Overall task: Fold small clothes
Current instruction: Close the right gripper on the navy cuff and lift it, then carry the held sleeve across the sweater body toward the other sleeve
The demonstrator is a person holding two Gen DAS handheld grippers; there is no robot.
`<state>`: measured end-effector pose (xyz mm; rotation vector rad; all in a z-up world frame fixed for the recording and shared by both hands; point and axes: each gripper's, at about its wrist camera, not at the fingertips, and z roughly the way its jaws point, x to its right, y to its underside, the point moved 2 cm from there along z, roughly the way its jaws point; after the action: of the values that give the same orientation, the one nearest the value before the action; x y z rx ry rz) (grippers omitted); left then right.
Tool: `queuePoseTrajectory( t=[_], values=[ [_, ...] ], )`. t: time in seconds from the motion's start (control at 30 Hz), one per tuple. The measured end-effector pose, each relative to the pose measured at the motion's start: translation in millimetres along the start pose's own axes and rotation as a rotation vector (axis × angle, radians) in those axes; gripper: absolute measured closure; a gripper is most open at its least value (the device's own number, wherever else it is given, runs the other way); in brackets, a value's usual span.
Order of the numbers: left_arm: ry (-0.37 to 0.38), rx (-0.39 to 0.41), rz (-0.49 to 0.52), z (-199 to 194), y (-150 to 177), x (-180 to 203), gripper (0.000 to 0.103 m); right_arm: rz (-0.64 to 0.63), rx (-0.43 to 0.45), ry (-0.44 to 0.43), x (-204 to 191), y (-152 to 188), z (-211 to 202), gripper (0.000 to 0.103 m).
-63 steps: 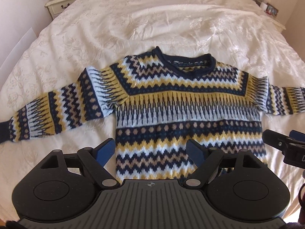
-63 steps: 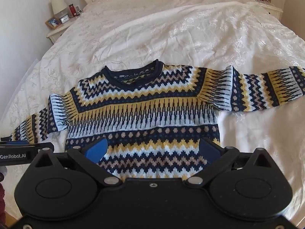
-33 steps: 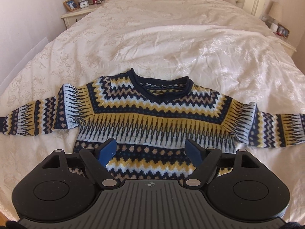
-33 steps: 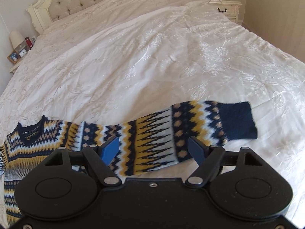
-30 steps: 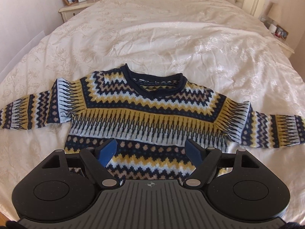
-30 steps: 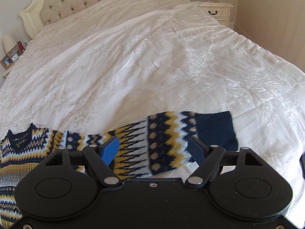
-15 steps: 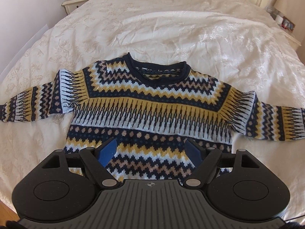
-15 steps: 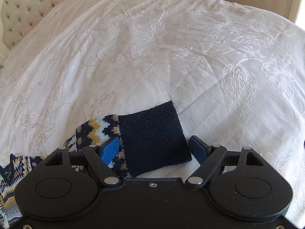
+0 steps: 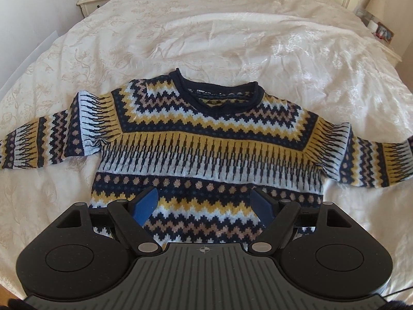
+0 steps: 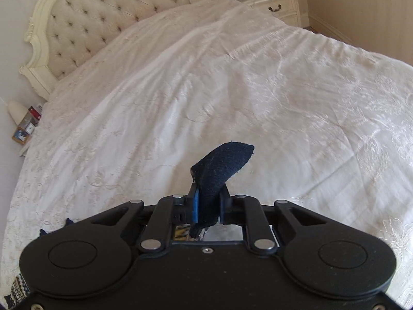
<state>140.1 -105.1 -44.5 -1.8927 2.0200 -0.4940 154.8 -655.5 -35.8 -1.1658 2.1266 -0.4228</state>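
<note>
A small knitted sweater (image 9: 206, 139) w/ navy, yellow, pale blue and tan zigzag bands lies flat, front up, on a white embroidered bedspread (image 9: 232, 38), neck toward the headboard end and hem toward the camera. In the left wrist view both sleeves stretch out sideways; the neckline is navy w/ a label inside. The left gripper (image 9: 204, 205) hovers over the lower part of the sweater, near the hem, its blue-padded fingers (image 9: 144, 204) spread wide apart w/ nothing between them. In the right wrist view the right gripper (image 10: 208, 206) is clamped on the navy cuff (image 10: 222, 165) of one sleeve: the cuff is pinched between the two fingers and sticks up & forward past the tips, curled over, above the bedspread (image 10: 258, 90). A bit of patterned knit shows through the gap behind the fingers, and another scrap of the sweater sits at the lower left edge of that view. Beyond, a cream tufted headboard (image 10: 103, 20) stands at the far end of the bed, w/ a cream nightstand (image 10: 278, 2) to the right of it carrying small items too blurred to name. In the left wrist view another nightstand (image 9: 95, 0) at upper left holds a framed photo and a small clock.
</note>
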Motion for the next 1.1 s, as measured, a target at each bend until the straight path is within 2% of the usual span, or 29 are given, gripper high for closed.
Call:
queuePoseTrajectory(
  t=[0.13,0.23,0.4,0.6,0.77,0.97,1.0,1.03,1.1],
  values=[
    [0.018,0.001,0.01,4,-2,-21,0.025,-0.07,0.041,-0.104,-73,-6,-19,0.08],
    [0.032,-0.001,0.013,7,-3,-41,0.025,-0.118,0.046,-0.183,-133,2,-22,0.08],
    [0.026,0.002,0.023,10,-4,-80,0.025,-0.171,0.012,-0.322,-224,31,-5,0.08],
    [0.007,0.002,0.015,12,-5,-127,0.025,-0.215,-0.088,-0.446,-314,90,39,0.08],
    [-0.004,-0.005,0.001,15,-4,-158,0.025,-0.251,-0.18,-0.484,-367,152,78,0.08],
    [-0.018,-0.011,-0.004,20,-2,-183,0.025,-0.363,-0.264,-0.441,-408,221,117,0.08],
    [-0.021,-0.011,-0.004,21,-2,-187,0.025,-0.37,-0.274,-0.436,-413,233,120,0.079],
    [-0.024,-0.012,-0.004,23,-2,-189,0.025,-0.369,-0.283,-0.438,-414,238,124,0.073],
    [-0.025,-0.015,-0.009,25,-1,-193,0.025,-0.376,-0.296,-0.438,-418,249,128,0.07]
  ],
)
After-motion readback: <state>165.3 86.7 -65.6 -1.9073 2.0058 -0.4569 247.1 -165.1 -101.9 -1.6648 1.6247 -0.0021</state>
